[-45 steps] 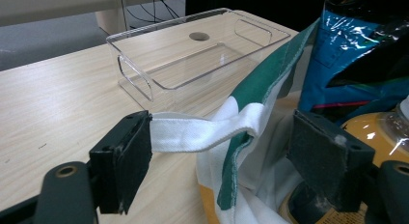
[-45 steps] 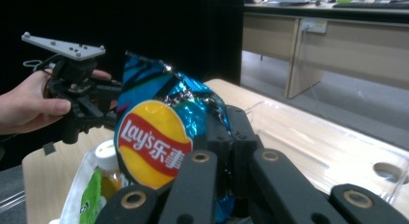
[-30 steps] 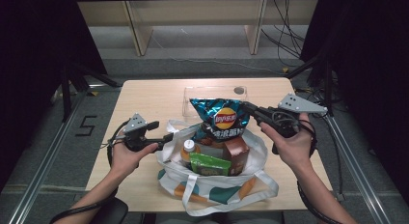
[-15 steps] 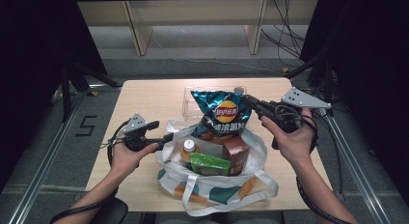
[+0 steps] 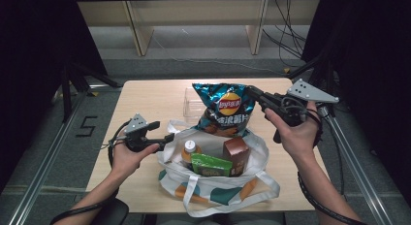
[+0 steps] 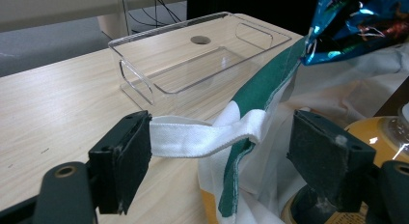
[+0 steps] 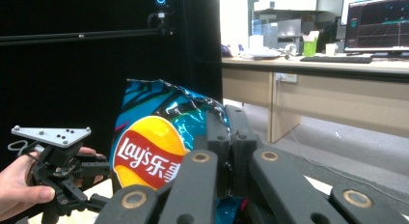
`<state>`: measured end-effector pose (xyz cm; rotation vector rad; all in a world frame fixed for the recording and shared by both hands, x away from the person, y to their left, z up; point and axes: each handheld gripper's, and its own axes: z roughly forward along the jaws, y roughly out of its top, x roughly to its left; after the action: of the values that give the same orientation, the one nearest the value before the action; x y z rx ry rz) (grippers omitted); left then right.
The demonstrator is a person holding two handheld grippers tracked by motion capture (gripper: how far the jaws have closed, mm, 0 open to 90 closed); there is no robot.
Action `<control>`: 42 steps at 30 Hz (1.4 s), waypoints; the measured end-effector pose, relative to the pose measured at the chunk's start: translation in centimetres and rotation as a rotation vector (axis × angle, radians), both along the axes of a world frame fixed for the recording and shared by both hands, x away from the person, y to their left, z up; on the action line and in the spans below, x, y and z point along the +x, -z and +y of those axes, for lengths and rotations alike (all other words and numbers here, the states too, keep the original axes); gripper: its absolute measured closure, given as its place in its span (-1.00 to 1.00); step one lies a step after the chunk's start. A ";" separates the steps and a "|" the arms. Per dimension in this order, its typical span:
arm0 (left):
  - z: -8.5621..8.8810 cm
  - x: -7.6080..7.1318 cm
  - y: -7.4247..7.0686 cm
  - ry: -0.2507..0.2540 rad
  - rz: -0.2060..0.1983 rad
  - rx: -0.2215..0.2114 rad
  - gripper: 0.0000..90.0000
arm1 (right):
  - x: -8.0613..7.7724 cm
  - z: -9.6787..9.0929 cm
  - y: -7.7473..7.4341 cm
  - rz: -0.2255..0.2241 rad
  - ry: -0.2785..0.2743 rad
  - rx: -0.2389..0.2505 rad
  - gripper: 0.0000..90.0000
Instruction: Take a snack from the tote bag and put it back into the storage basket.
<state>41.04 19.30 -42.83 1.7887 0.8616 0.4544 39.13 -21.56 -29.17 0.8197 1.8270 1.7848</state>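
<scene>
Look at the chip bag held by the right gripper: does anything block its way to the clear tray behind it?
Nothing visible does. The right gripper holds the chip bag by its edge above the tote. The clear tray sits just behind on the table, open on top and empty. The left gripper stands open around the tote's strap.

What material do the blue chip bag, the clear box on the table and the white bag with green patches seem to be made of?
Blue chip bag: likely metallised plastic film, glossy; it crinkles and glints. Clear rectangular box: apparently rigid acrylic or similar plastic, polished, with the table visible through it. White tote bag with green patches: woven cloth, matte; stitched hems and a webbing strap show.
</scene>
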 end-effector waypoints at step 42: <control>0.1 0.0 -0.2 -0.017 -0.014 -0.022 -0.50 | 0.9 -1.1 -2.4 -0.065 0.075 0.083 1.00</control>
<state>41.02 19.39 -42.68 1.7569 0.8693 0.4660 40.00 -22.66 -26.78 0.8402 1.6684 1.8285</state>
